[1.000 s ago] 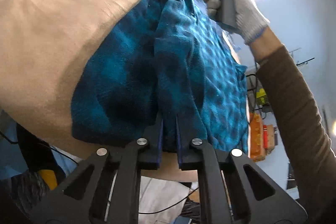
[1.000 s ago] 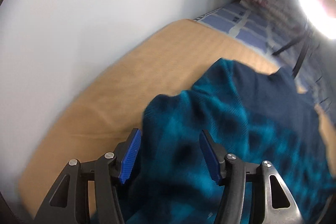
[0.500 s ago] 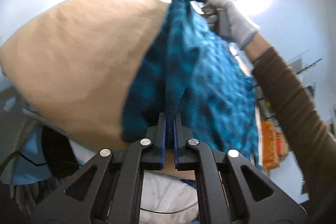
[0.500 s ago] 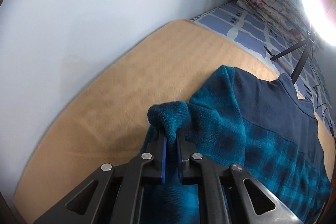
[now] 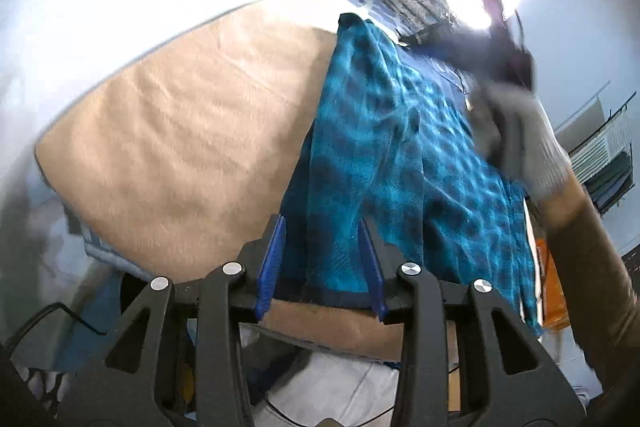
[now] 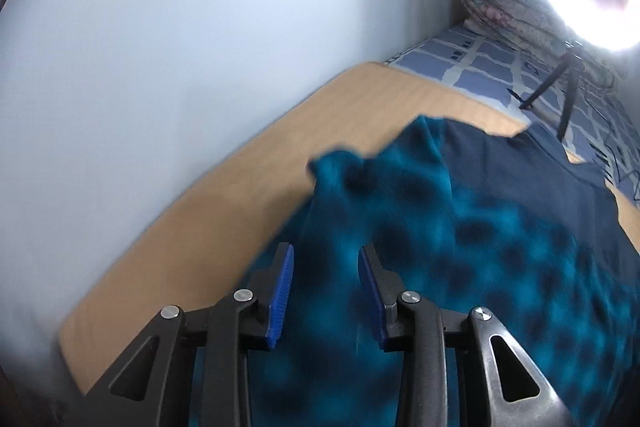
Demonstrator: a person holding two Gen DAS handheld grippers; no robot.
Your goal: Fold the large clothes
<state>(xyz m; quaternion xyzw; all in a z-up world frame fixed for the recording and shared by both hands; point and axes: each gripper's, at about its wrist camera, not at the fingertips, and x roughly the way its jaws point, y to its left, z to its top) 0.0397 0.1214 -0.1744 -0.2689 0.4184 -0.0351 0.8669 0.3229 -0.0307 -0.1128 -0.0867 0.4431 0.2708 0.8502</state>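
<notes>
While both jaws have just spread, teal garment [image 5: 384,147] drapes the tan blanket [image 5: 192,147].

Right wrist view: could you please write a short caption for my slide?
Right gripper, jaws open, over a teal plaid garment lying on a tan blanket.

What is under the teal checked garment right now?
The teal checked garment lies on a tan blanket, which shows along the garment's wall side and below its hem. Whatever the garment covers is hidden. Beyond it a blue checked sheet shows.
</notes>
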